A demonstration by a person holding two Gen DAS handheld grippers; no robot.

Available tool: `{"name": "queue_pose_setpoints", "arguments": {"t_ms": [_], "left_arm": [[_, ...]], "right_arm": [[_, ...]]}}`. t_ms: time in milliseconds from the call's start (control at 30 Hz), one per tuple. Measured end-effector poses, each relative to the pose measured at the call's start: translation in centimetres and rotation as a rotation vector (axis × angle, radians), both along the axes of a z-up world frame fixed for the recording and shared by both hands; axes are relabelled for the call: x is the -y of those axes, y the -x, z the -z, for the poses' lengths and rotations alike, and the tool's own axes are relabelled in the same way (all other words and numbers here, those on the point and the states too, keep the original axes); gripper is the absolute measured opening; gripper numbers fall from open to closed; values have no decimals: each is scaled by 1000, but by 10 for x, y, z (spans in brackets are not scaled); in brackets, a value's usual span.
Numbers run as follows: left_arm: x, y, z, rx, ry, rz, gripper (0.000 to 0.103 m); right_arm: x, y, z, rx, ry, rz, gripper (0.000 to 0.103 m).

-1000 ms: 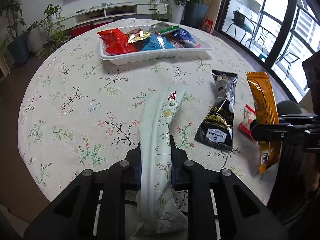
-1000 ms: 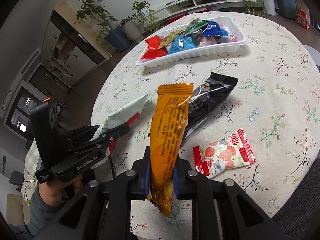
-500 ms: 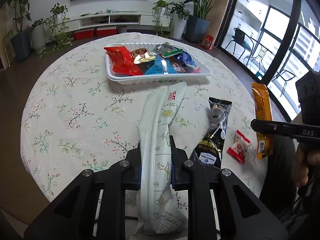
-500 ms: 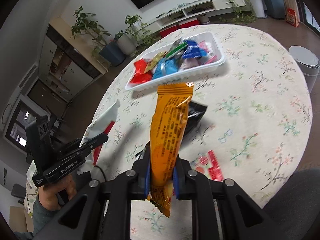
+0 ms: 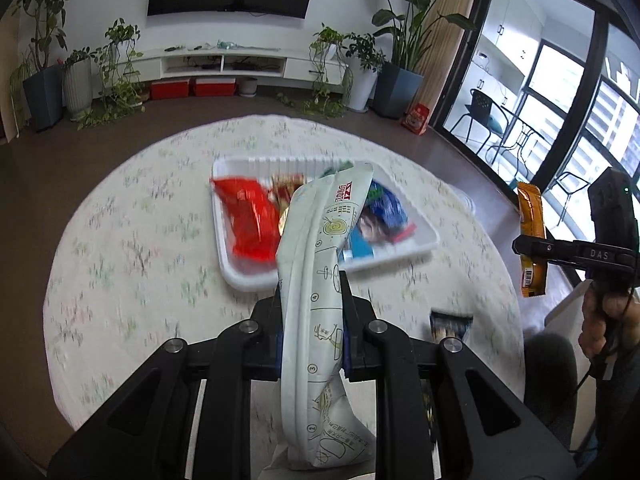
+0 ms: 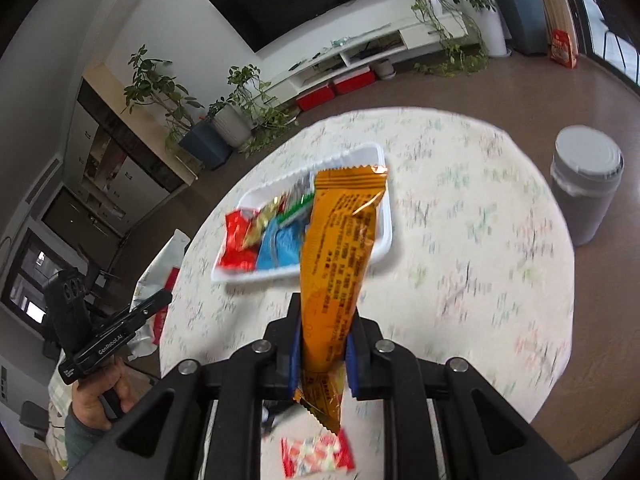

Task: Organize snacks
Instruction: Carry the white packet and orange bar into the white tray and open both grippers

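My left gripper (image 5: 311, 304) is shut on a long white snack pouch (image 5: 320, 280) that stands upright and hangs above the table. Beyond it sits the white tray (image 5: 228, 264) holding several packets, among them a red one (image 5: 248, 220) and blue ones. My right gripper (image 6: 321, 332) is shut on a tall orange packet (image 6: 340, 240), also held up in the air, with the tray (image 6: 386, 216) behind it. In the left wrist view the right gripper (image 5: 520, 246) and the orange packet (image 5: 531, 236) show at the right edge. The left gripper (image 6: 166, 300) appears at the left of the right wrist view.
A black packet (image 5: 450, 326) lies on the round floral tablecloth (image 5: 132, 264) near the front. A red and white packet (image 6: 318, 454) lies under my right gripper. A grey bin (image 6: 586, 188) stands on the floor beyond the table's right edge. Potted plants line the far wall.
Both grippers have risen and pulled back from the table, each keeping its packet. The tray now looks smaller and farther off, and the black and red packets have slid toward the bottom of the views.
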State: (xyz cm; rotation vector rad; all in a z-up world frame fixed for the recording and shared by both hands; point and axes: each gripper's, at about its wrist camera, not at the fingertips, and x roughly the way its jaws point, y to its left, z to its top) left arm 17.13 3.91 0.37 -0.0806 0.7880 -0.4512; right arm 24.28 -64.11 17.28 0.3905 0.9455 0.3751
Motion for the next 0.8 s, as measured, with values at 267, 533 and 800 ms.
{"name": "queue_pose_setpoints", "arguments": {"t_ms": [267, 533, 800], "left_arm": [[30, -84, -29, 19, -24, -27, 17], [68, -142, 3, -45, -75, -25, 17], [82, -174, 40, -84, -122, -43, 18]], "right_arm": [[-30, -93, -23, 17, 136, -79, 19], [-58, -154, 29, -124, 268, -149, 19], [-68, -176, 67, -190, 365, -180, 19]]}}
